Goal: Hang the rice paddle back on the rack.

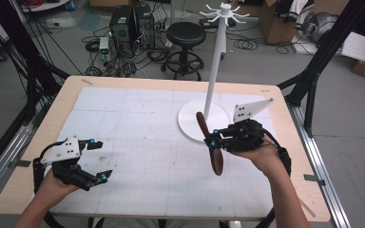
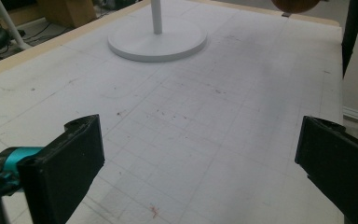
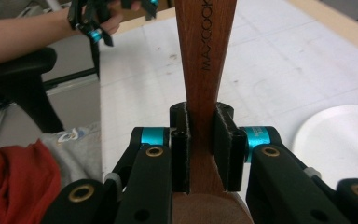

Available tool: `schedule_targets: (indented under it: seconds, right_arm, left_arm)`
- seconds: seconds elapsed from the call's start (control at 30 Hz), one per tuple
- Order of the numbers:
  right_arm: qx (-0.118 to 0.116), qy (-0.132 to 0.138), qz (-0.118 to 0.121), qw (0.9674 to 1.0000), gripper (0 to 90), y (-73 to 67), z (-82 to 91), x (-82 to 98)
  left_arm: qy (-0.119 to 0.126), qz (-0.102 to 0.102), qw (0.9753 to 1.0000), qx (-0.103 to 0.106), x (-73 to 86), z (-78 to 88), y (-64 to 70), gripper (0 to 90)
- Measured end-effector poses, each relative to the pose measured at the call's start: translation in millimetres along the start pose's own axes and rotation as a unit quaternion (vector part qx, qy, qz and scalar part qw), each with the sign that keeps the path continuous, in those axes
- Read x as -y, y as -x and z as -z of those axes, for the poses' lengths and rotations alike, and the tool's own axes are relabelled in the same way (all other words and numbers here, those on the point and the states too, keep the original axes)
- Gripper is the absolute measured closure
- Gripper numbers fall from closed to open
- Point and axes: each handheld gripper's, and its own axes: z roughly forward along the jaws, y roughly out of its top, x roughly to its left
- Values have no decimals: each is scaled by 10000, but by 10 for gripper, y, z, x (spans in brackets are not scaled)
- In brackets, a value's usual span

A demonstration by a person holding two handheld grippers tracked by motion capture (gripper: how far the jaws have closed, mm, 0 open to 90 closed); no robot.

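Note:
A brown wooden spoon point(image 1: 210, 145) hangs above the white mat, held near its middle by my right gripper point(image 1: 214, 141), which is shut on it. In the right gripper view the handle point(image 3: 206, 60) runs up between the two pads point(image 3: 181, 154) and the bowl end sits at the bottom. A white hanger stand point(image 1: 216, 61) rises from its round base point(image 1: 190, 121) just behind the spoon; its hook ring is at the top. My left gripper point(image 1: 100, 160) rests low over the mat at the front left, wide open with nothing between its fingers point(image 2: 70, 168).
The white gridded mat point(image 1: 138, 142) covers most of the wooden table point(image 1: 43, 142). Behind the table stand a black stool point(image 1: 186, 35), computer towers and cables on the floor. Black frame legs flank both sides.

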Motion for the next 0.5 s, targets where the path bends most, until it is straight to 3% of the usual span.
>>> schedule_targets:
  seconds: [0.23,0.5]
  right_arm:
    - [121,231,-25,9997,784,75,216,-45]
    - [275,285,-82,9992,784,134,392,-97]
  left_arm:
    - [30,23,10000,13,1,-3,-9,17]
    - [31,47,10000,2,1,-1,-17,17]
